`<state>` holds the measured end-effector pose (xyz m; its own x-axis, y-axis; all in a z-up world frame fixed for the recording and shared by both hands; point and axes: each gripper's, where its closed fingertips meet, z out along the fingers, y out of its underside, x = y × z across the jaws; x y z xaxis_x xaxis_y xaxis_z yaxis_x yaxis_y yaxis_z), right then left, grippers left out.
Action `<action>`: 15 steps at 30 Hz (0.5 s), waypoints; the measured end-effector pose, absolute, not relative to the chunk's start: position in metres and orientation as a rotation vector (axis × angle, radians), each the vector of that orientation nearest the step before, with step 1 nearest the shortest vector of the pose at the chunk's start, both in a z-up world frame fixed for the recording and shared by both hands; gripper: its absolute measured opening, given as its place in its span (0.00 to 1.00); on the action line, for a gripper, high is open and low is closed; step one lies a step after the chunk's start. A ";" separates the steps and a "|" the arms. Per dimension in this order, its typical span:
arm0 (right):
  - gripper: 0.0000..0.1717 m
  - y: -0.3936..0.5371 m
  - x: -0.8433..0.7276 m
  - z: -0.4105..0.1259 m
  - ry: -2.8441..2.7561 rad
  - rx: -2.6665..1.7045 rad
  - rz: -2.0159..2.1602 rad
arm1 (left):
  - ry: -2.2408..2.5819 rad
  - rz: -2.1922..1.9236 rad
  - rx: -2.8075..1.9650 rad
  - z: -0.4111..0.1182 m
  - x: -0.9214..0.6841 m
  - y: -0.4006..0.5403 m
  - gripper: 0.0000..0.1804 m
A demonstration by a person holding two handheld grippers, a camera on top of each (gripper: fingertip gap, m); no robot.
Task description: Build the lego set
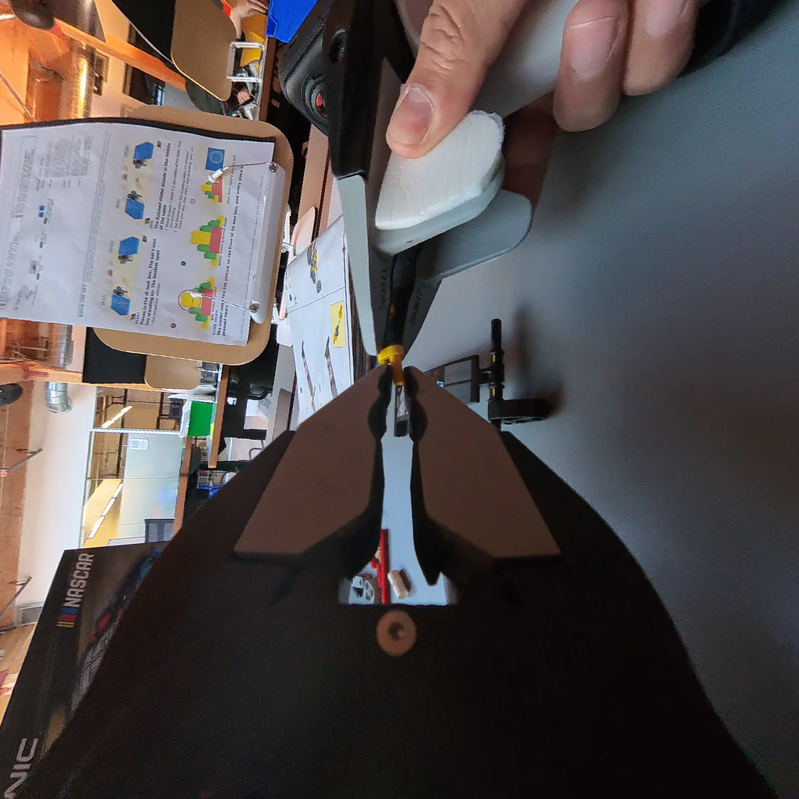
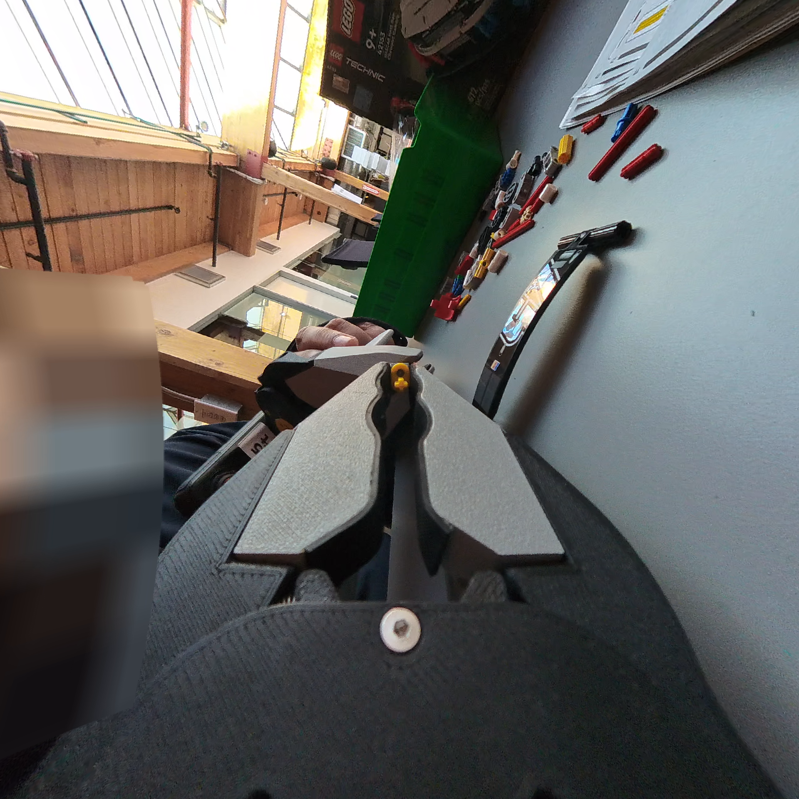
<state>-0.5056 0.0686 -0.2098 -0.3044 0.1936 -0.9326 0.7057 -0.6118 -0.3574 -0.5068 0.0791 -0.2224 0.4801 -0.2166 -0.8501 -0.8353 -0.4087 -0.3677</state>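
Observation:
In the left wrist view, my left gripper [image 1: 395, 375] is shut at its tips on the shaft of a small yellow piece [image 1: 395, 367]. The right gripper [image 1: 389, 346] comes in from above, tip to tip with mine, and grips the ring-shaped head of the yellow piece. A hand [image 1: 454, 78] holds it. In the right wrist view, my right gripper [image 2: 400, 372] is shut on the yellow piece [image 2: 400, 375], seen end-on. The left gripper's grey finger [image 2: 367, 355] lies just beyond it. Both grippers are above the grey table [image 2: 691, 389].
A black curved panel with a sticker [image 2: 532, 302] stands on the table near a black axle with a wheel [image 1: 514, 404]. Loose pieces [image 2: 510, 216], red axles [image 2: 622, 147], a green bin [image 2: 432, 194], a black box [image 2: 380, 56] and a booklet [image 2: 648, 52] lie farther off. My two grippers' fingertips are within a few centimetres of each other.

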 end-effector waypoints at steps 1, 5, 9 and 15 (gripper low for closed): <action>0.03 0.069 -0.506 -0.210 1.130 1.581 -1.976 | 0.881 0.938 -1.886 -0.222 -0.507 0.079 0.01; 0.03 0.069 -0.506 -0.209 1.103 1.569 -1.973 | 0.906 0.989 -1.854 -0.221 -0.507 0.079 0.00; 0.03 0.069 -0.505 -0.208 1.085 1.565 -1.978 | 0.914 1.034 -1.812 -0.217 -0.507 0.080 0.02; 0.03 0.068 -0.504 -0.206 1.067 1.550 -1.981 | 0.922 1.062 -1.795 -0.217 -0.507 0.079 0.00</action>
